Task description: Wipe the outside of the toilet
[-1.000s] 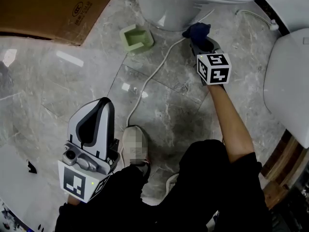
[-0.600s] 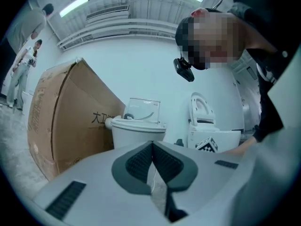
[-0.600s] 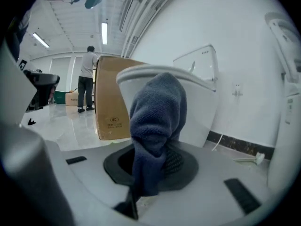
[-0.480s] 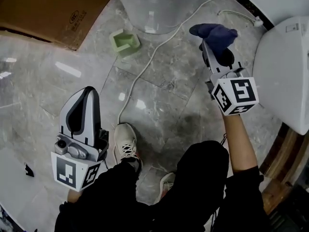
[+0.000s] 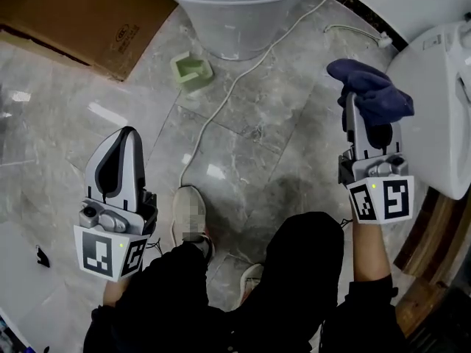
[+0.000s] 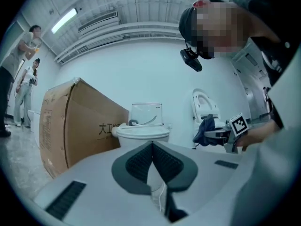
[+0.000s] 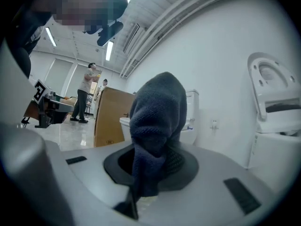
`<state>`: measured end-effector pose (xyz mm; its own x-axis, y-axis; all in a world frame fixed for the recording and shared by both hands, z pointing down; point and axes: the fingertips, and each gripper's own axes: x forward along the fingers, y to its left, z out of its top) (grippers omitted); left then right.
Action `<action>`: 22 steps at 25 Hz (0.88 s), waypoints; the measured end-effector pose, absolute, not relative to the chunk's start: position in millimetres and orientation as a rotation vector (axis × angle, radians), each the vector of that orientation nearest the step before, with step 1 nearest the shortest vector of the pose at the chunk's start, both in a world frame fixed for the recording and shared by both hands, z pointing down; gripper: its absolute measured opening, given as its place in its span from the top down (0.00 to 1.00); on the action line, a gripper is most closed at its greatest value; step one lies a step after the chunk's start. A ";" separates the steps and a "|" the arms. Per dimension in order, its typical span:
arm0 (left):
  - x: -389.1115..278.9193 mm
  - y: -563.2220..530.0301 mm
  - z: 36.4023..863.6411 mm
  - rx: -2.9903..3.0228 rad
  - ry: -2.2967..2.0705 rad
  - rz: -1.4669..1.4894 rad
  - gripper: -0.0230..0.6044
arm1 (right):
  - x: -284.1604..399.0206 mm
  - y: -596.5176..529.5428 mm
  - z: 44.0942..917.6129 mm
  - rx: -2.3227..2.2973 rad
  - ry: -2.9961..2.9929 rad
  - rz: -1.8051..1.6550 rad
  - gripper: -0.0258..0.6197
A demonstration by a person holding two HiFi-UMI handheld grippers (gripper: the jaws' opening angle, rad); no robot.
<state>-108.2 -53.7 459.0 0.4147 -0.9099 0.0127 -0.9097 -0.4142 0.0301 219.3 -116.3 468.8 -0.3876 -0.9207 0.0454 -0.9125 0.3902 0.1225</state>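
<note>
Looking down from the head, the left gripper (image 5: 126, 134) is low on the left, over the grey floor (image 5: 257, 160). Its jaws are pressed together and hold nothing. The right gripper (image 5: 352, 100) is up on the right side. It pinches a dark blue cloth (image 5: 374, 94), and the cloth bunches up over its tip. The toilet (image 5: 232, 9) stands at the top of the picture, well apart from the cloth. A second toilet (image 5: 434, 116) is at the right edge, just beside the cloth. A cardboard box (image 5: 81, 13) lies at the top left. A small green holder (image 5: 191, 70) sits on the floor near the toilet's foot. A white cable (image 5: 224, 98) runs across the floor. One shoe (image 5: 190, 215) shows between the two grippers.

In the left gripper view, the left gripper (image 6: 153, 147) has its jaws closed tip to tip, with nothing in them. The toilet (image 6: 141, 133) stands straight ahead, and the cardboard box (image 6: 70, 126) is to its left. The right gripper (image 6: 214, 134) shows on the right, with the cloth (image 6: 205, 128) hanging from it.

In the right gripper view, the right gripper (image 7: 150, 161) has its jaws closed on the cloth (image 7: 157, 121), which stands up tall and hides much of the toilet (image 7: 192, 112) behind it. The second toilet (image 7: 275, 112) is on the right with its lid up.
</note>
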 end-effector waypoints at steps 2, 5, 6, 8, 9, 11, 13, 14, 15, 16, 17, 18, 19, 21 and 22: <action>-116.7 -55.2 455.2 2.604 -1.717 0.010 0.95 | 225.8 -109.5 460.2 1.707 -2.512 -0.167 0.85; -129.1 -60.2 445.6 2.593 -1.736 -0.003 0.95 | 232.4 -106.6 452.1 1.725 -2.495 -0.213 0.85; -132.4 -61.9 441.6 2.595 -1.739 -0.003 0.95 | 233.6 -106.7 448.7 1.728 -2.496 -0.214 0.85; -138.5 -65.1 433.1 2.601 -1.744 0.009 0.95 | 234.4 -106.3 438.0 1.738 -2.496 -0.215 0.85; -141.7 -66.7 428.4 2.604 -1.745 0.022 0.95 | 234.0 -106.1 431.1 1.744 -2.494 -0.219 0.85; -149.5 -70.7 415.7 2.604 -1.753 0.058 0.95 | 231.6 -107.5 415.1 1.758 -2.482 -0.219 0.85; -158.5 -77.8 396.4 2.588 -1.759 0.085 0.95 | 227.4 -111.7 395.3 1.767 -2.463 -0.213 0.85; -162.0 -81.8 384.4 2.576 -1.757 0.090 0.95 | 225.4 -114.1 384.0 1.770 -2.453 -0.202 0.85; -164.7 -85.2 371.3 2.564 -1.752 0.093 0.95 | 223.7 -116.3 372.1 1.772 -2.444 -0.186 0.85; -167.0 -87.8 357.3 2.551 -1.747 0.098 0.95 | 222.5 -118.0 359.9 1.775 -2.435 -0.165 0.85; -169.2 -89.6 342.5 2.538 -1.745 0.106 0.95 | 221.6 -119.5 347.4 1.779 -2.426 -0.140 0.85; -171.4 -90.6 327.3 2.525 -1.744 0.118 0.95 | 220.5 -120.5 334.4 1.782 -2.416 -0.114 0.85; -173.7 -91.2 311.7 2.511 -1.744 0.133 0.95 | 218.8 -121.4 320.4 1.782 -2.406 -0.087 0.85; -178.9 -91.6 279.7 2.480 -1.743 0.161 0.95 | 213.4 -122.9 288.3 1.775 -2.395 -0.049 0.85; -181.1 -91.5 263.3 2.462 -1.740 0.168 0.95 | 210.1 -122.8 270.4 1.768 -2.393 -0.037 0.85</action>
<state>-181.1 -91.5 263.3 0.3320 -0.9295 0.1605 -0.9431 -0.3307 0.0358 210.1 -122.8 270.4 -0.2850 -0.9512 0.1185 -0.9470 0.2985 0.1184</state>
